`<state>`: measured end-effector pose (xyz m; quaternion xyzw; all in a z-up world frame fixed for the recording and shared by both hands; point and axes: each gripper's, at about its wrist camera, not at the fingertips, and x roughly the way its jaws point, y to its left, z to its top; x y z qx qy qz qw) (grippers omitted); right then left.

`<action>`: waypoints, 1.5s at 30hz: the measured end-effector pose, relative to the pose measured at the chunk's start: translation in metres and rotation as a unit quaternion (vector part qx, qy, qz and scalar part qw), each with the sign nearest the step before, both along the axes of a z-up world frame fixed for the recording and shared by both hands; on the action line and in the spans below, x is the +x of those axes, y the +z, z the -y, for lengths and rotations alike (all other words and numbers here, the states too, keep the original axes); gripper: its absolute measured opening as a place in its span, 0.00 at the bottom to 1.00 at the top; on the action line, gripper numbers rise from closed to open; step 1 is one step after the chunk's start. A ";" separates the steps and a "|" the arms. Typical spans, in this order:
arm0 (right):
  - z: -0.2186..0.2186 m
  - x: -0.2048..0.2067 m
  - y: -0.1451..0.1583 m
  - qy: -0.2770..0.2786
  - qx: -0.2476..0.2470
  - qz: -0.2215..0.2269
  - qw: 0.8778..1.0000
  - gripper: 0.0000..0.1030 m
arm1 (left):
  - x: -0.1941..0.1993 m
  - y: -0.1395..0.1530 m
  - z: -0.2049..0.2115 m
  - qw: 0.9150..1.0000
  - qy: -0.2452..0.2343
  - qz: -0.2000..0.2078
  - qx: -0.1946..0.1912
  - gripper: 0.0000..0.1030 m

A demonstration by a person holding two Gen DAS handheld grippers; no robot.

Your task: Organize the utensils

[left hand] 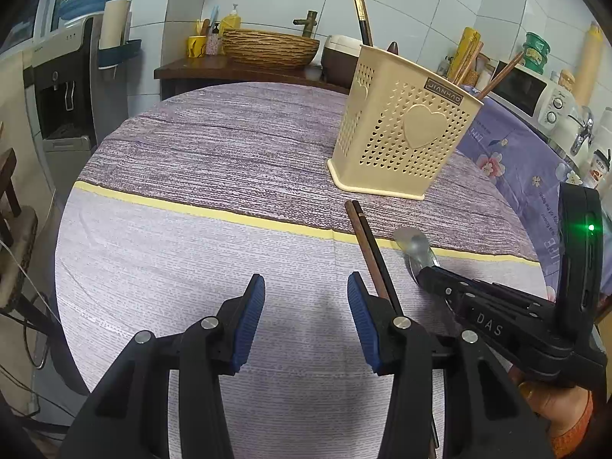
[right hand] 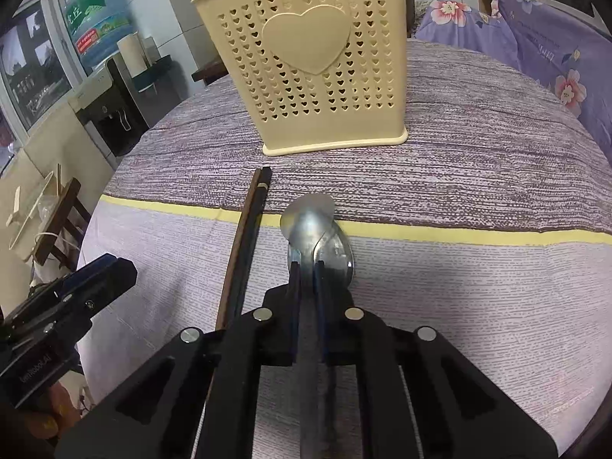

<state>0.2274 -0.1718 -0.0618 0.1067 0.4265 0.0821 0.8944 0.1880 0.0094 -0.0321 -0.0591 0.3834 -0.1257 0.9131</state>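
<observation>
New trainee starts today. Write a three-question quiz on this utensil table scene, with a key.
1. True or false: the right gripper is shut on the spoons.
2. What lies on the cloth beside the spoons? A) a fork B) dark chopsticks C) a knife
3. Fill in: the left gripper fingers are ____, with nothing between them.

Key: 1 true; 2 B; 3 open. The perforated holder stands upright beyond the utensils, on the tablecloth.
</observation>
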 end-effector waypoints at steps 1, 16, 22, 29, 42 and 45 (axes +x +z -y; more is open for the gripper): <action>0.001 -0.001 0.001 0.000 0.007 0.004 1.000 0.08 | 0.000 0.000 0.000 1.000 0.000 0.000 -0.001 0.44; 0.073 -0.029 0.023 -0.075 -0.166 0.057 0.982 0.08 | -0.002 -0.001 0.007 1.000 -0.008 -0.003 -0.005 0.44; 0.084 -0.030 0.003 -0.059 -0.108 0.034 0.992 0.08 | -0.004 -0.002 0.022 1.000 -0.024 -0.006 0.004 0.44; 0.089 -0.028 0.000 -0.053 -0.079 0.016 0.995 0.19 | -0.004 -0.006 0.030 0.999 -0.032 -0.016 0.012 0.44; 0.090 -0.042 0.008 -0.051 -0.056 0.027 0.997 0.36 | -0.009 -0.024 0.071 0.994 -0.054 -0.023 0.091 0.46; 0.089 -0.044 0.010 -0.049 -0.058 0.030 0.997 0.43 | -0.010 -0.024 0.070 0.994 -0.056 -0.024 0.095 0.46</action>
